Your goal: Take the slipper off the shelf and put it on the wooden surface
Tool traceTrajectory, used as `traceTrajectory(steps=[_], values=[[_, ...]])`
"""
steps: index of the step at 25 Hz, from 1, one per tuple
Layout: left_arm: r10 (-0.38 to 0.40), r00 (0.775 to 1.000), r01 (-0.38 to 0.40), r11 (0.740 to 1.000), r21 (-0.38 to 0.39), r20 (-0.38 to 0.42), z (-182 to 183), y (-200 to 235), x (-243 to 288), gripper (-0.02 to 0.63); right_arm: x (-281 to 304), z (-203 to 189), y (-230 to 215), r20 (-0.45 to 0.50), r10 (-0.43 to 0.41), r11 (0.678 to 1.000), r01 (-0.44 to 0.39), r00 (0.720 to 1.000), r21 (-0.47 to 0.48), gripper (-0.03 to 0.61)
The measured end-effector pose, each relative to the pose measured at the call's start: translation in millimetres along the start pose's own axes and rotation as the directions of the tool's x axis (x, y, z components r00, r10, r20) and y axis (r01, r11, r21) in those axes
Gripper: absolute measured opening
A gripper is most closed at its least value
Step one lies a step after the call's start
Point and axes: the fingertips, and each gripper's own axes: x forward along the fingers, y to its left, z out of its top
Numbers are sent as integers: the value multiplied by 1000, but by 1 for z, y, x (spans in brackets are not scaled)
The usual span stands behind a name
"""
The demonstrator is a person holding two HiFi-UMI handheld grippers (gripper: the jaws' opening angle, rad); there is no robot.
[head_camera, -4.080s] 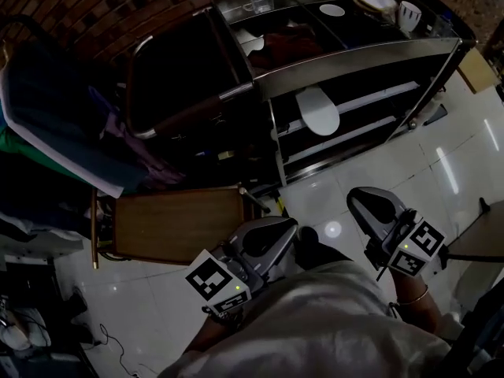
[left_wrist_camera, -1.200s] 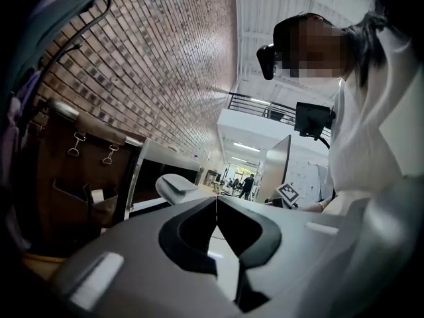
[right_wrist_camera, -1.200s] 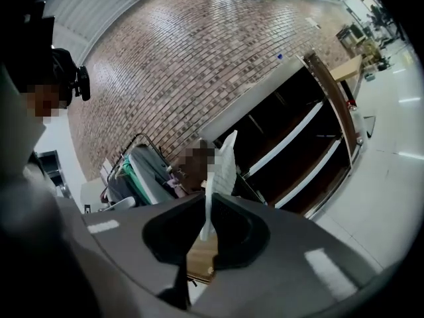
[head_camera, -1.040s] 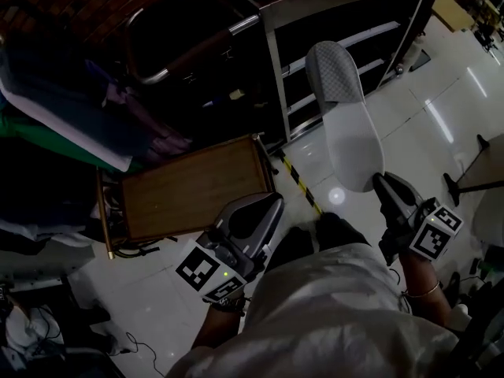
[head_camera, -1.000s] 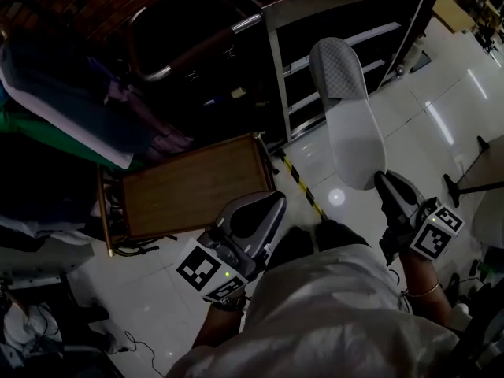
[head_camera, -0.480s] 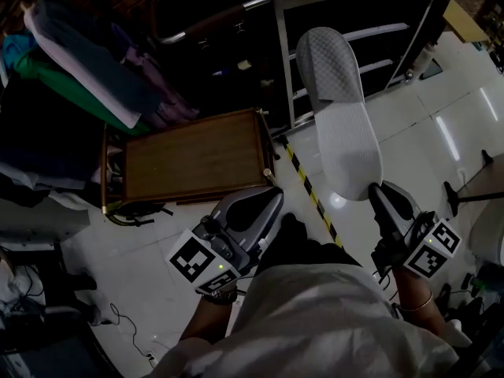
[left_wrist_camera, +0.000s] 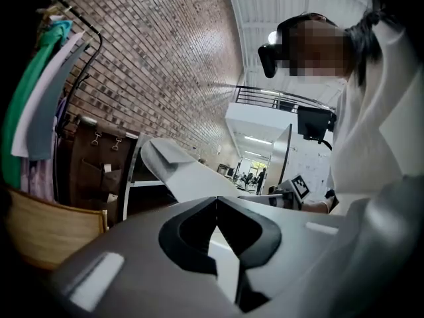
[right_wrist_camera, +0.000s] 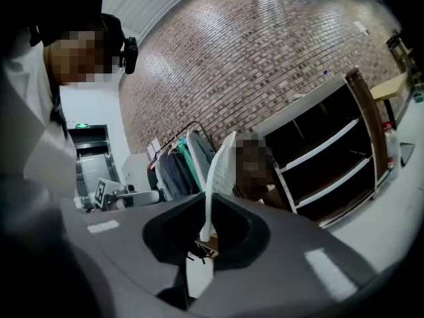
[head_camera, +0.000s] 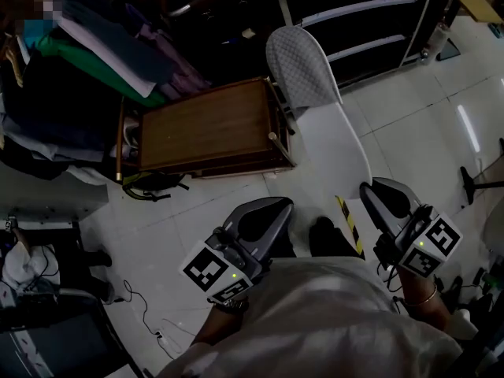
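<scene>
A white slipper with a grey quilted toe hangs in the air, heel toward me. My right gripper is shut on its heel. The toe reaches over the right end of the low wooden surface, and I cannot tell whether they touch. In the right gripper view the slipper stands edge-on, rising from the right gripper. My left gripper hovers over the floor in front of the wooden surface, shut with nothing in it. The left gripper view shows the left gripper with its tips together, and the slipper beyond.
A rack of hanging clothes crowds the wooden surface's left and far side. The dark metal shelf stands at the top right. Black-and-yellow tape marks the white tiled floor. Cables lie at the lower left.
The slipper was on the shelf four seconds ago and is now in my right gripper. Over the last second it has swung left, from in front of the shelf to the wooden surface's right end.
</scene>
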Motion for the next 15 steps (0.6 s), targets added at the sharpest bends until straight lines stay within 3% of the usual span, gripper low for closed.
traceTrajectory(steps=[4, 9, 15], values=[[9, 997, -9, 1000, 4, 76, 19, 2, -9, 0, -5, -6, 11, 2, -1, 1000, 1, 1000, 16, 31], [16, 997, -19, 999, 36, 75, 24, 13, -43, 0, 13, -24, 18, -2, -28, 998, 28, 1000, 63, 31], [132, 986, -133, 991, 5, 102, 31, 85, -133, 0, 91, -80, 33, -67, -45, 983, 56, 997, 177, 31]])
